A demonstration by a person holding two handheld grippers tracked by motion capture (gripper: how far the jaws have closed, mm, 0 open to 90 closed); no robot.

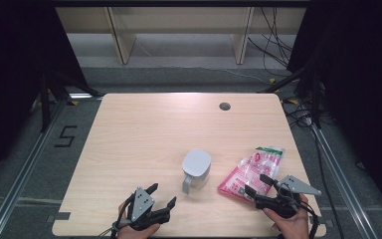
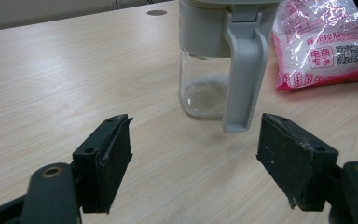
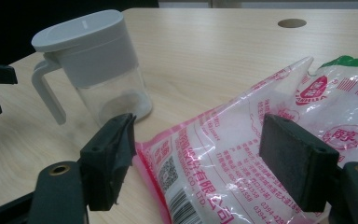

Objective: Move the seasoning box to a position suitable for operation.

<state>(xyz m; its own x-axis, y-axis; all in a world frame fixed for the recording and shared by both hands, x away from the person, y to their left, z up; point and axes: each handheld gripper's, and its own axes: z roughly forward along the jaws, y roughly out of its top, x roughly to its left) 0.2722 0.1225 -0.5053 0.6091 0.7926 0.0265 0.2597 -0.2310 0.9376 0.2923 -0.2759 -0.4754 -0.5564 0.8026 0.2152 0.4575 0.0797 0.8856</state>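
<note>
The counter [image 1: 144, 134] carries two things at its near right, within reach of both hands. The pink-printed plastic bag [image 1: 251, 170] lies flat, its near end between the right claw [image 1: 259, 185]'s wide-open jaws, apparently ungripped. Just left stands a glass jug [image 1: 196, 169] with grey lid, handle facing the left claw [image 1: 161, 195], which hangs wide open and empty.

From above the near edge we look forward and down over the whole counter [image 1: 144, 129]. Our left gripper camera sits low, facing the jug [image 2: 214, 60] close up. Our right gripper camera hovers over the bag [image 3: 261, 154]. All three views share the jug and the bag.
</note>
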